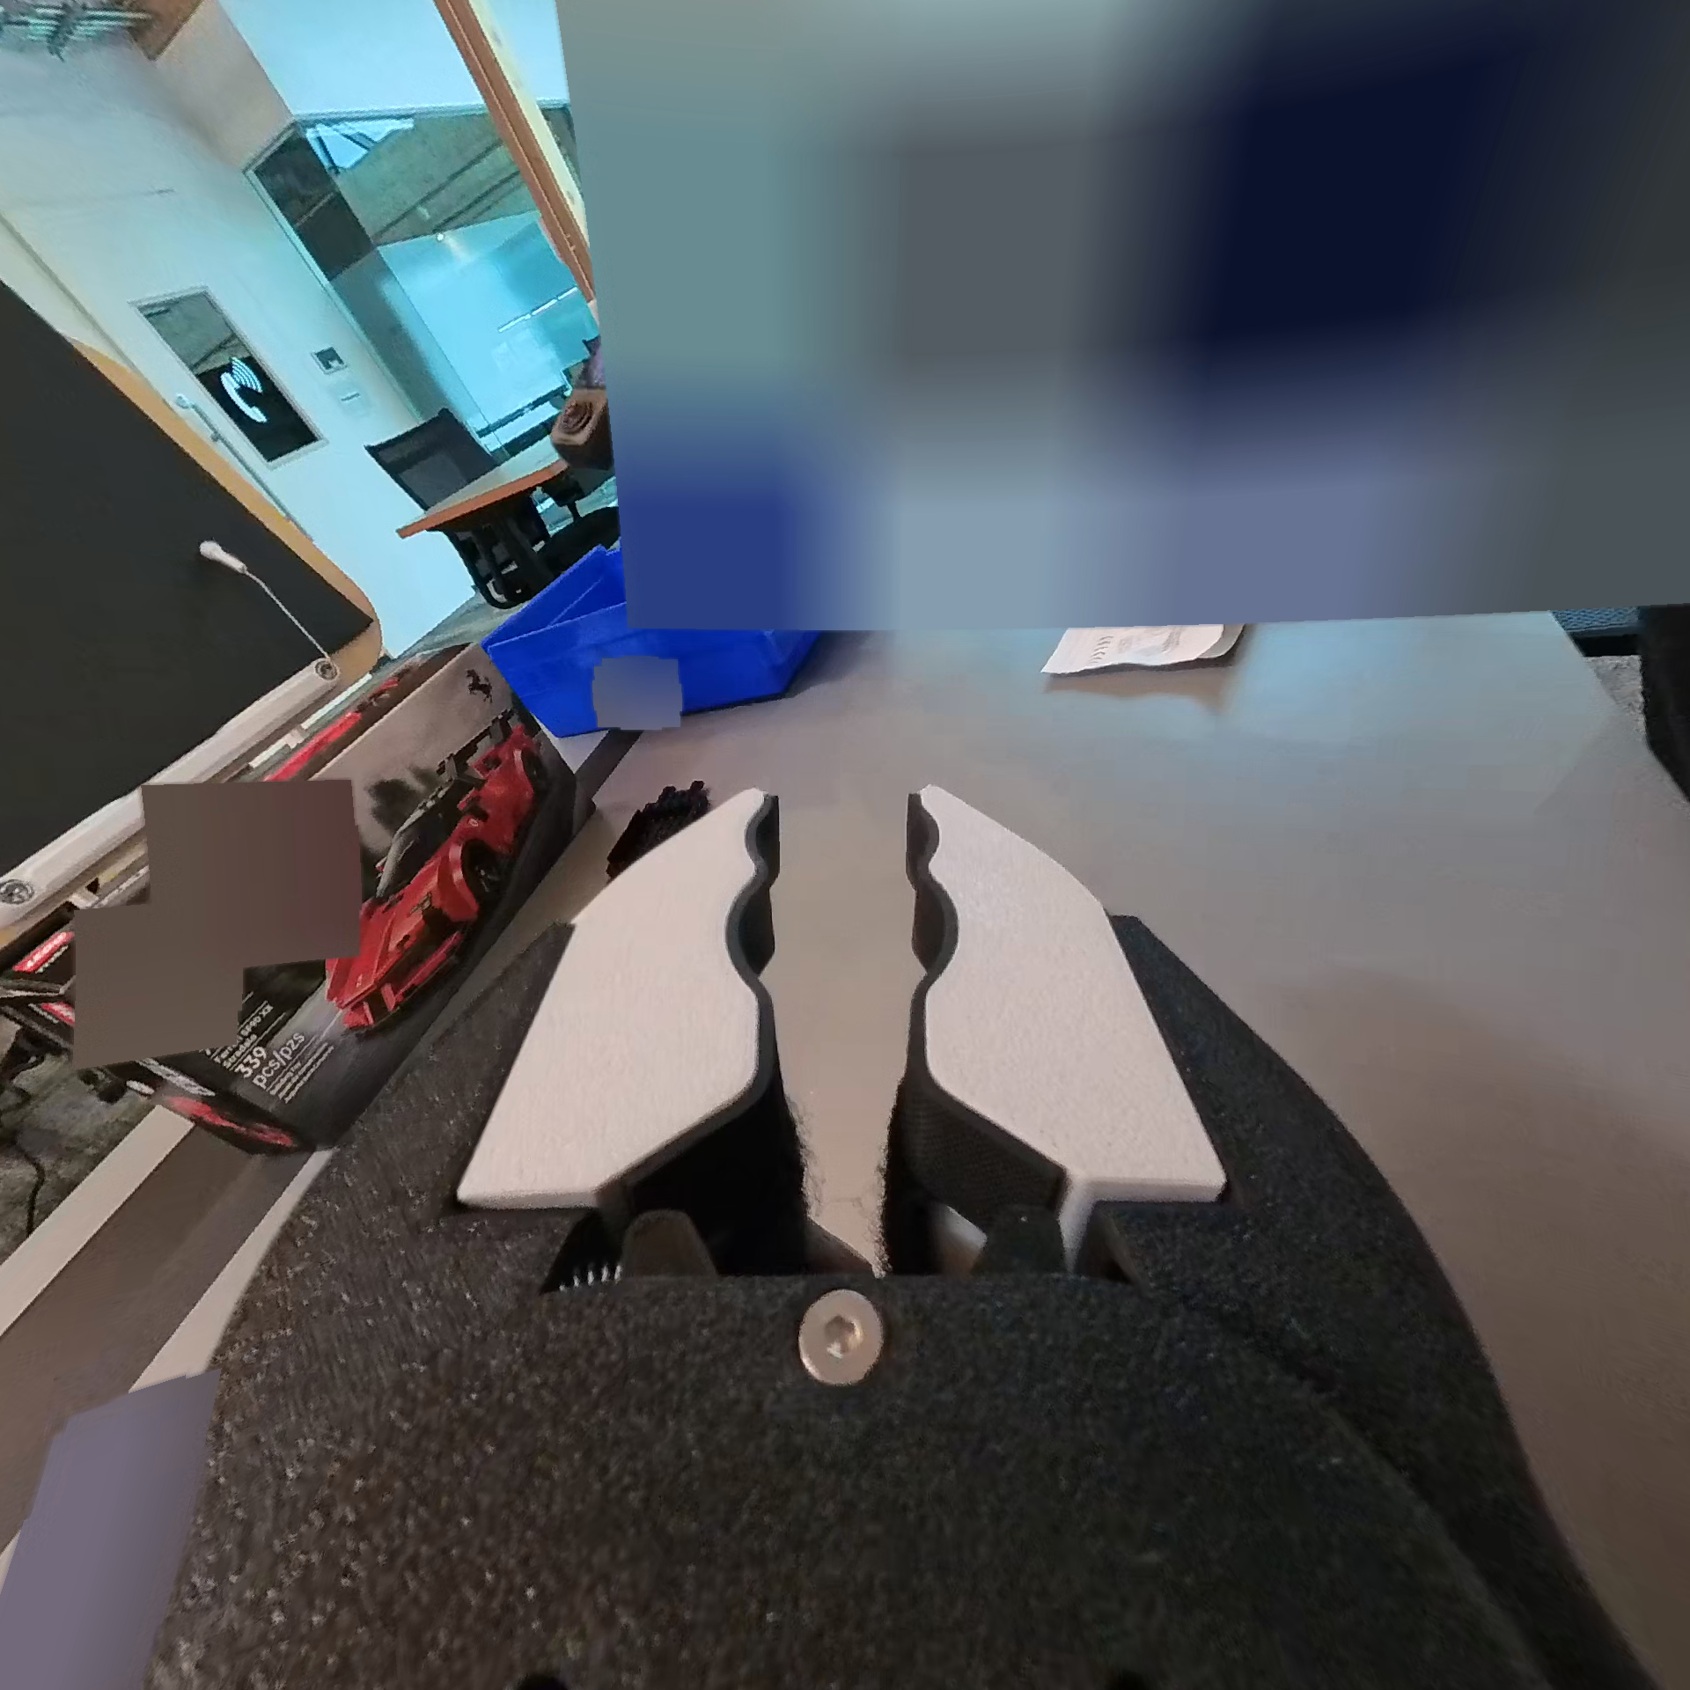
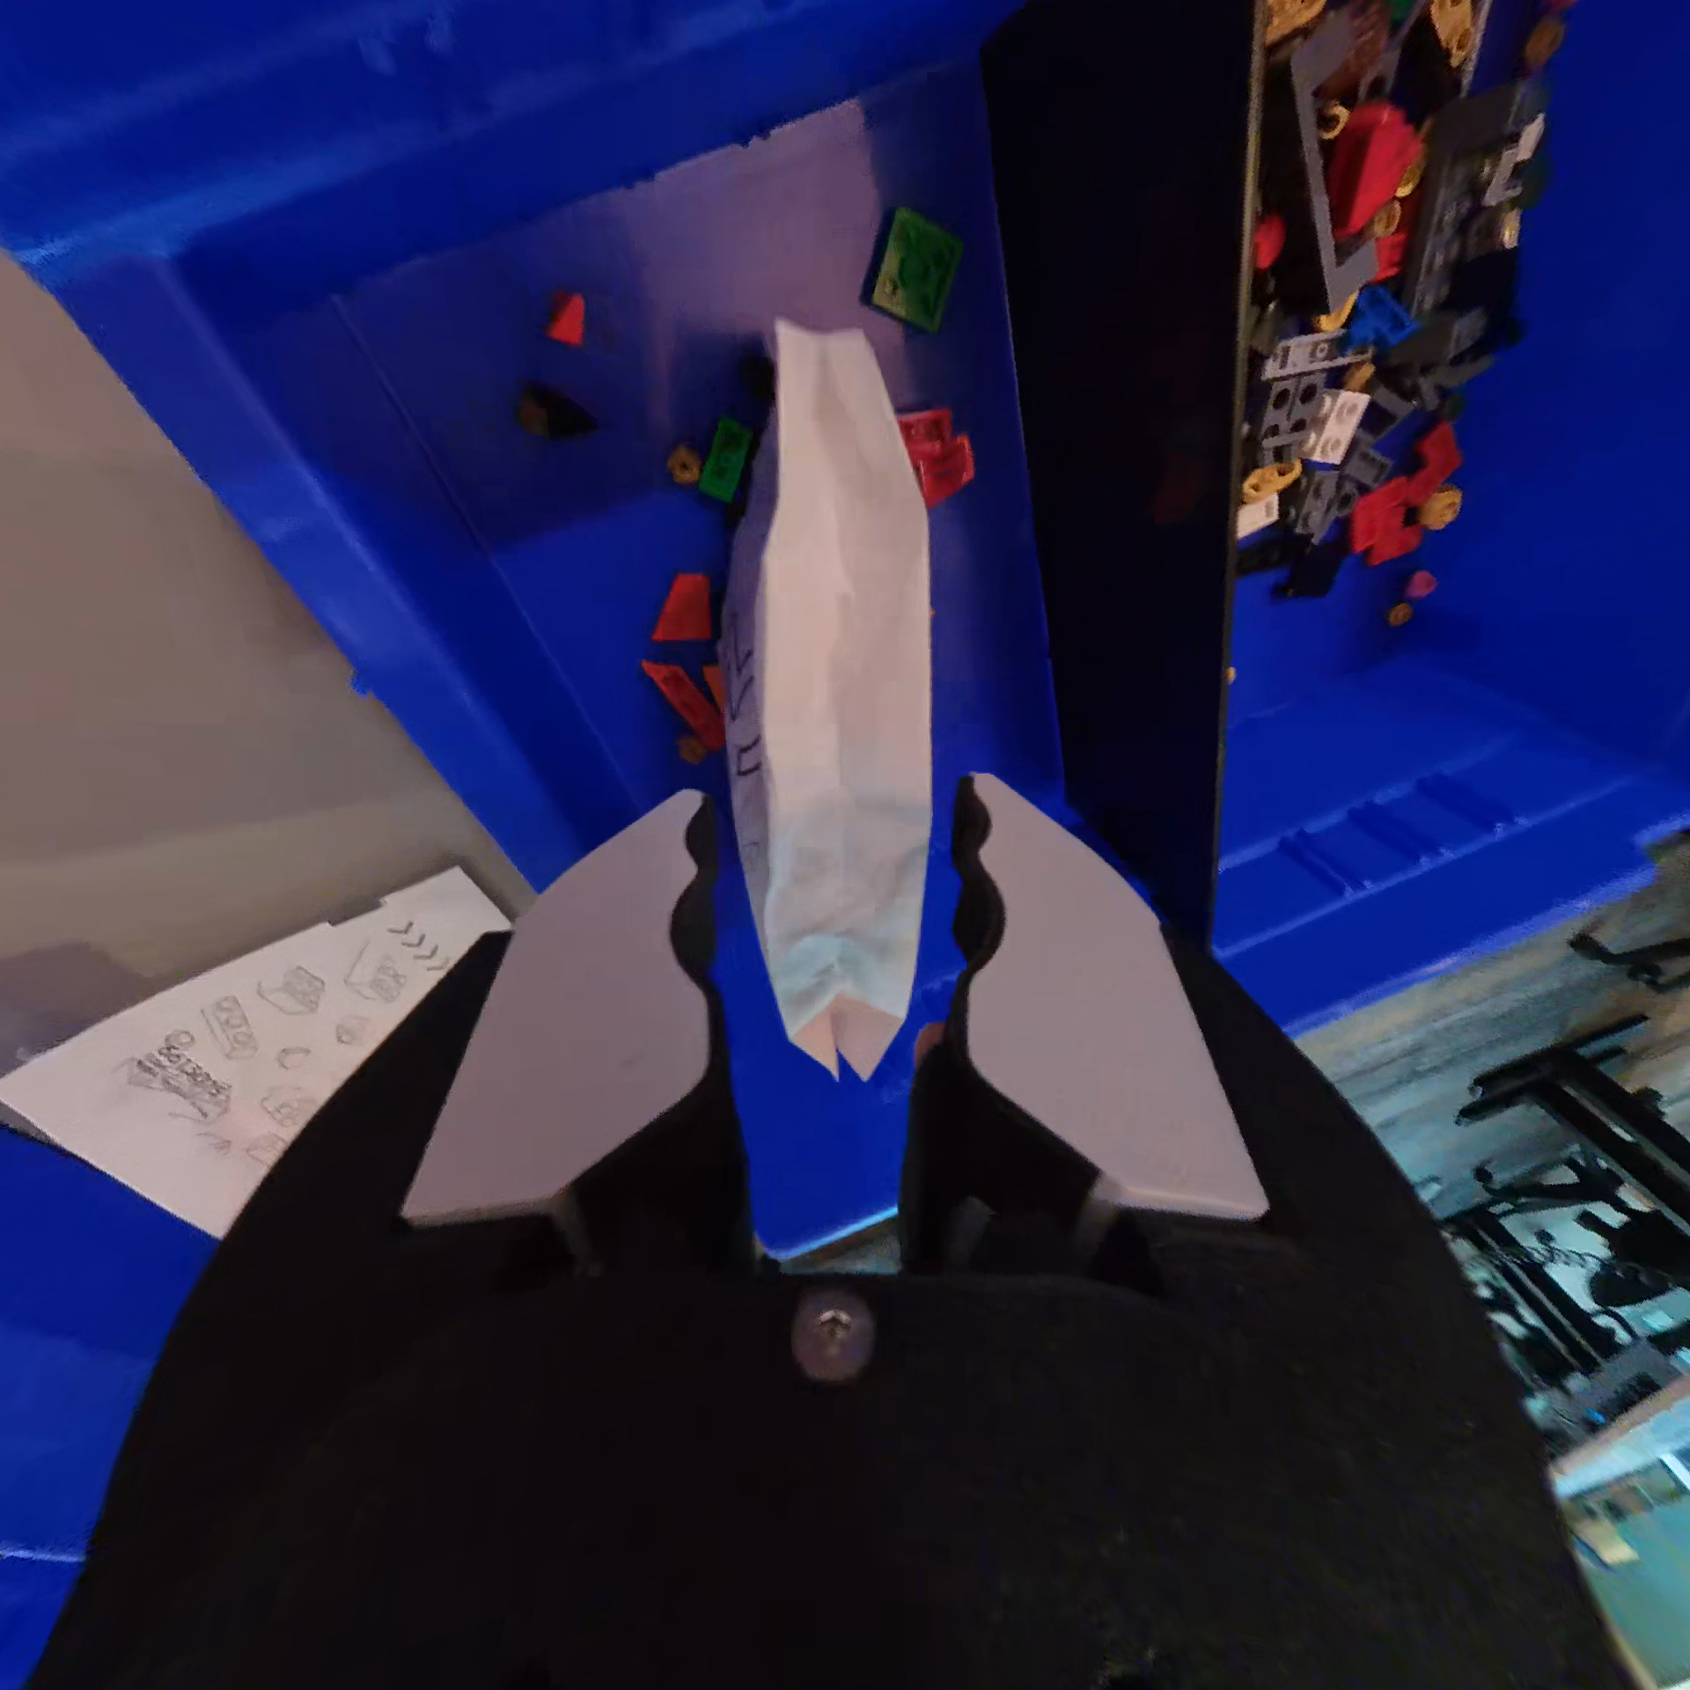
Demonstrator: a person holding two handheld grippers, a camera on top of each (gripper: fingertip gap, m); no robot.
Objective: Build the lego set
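A: Where is there room?
B: The grey counter (image 1: pixel 1280 869) lies bare ahead of the left tool (image 1: pixel 841 805), jaws partly apart on nothing.
A: The right tool (image 2: pixel 832 796)?
B: Wide open over the blue bin (image 2: pixel 411 457); a white paper bag (image 2: pixel 841 640) hangs between its pads with blue showing on both sides, beside the black divider (image 2: pixel 1116 457).
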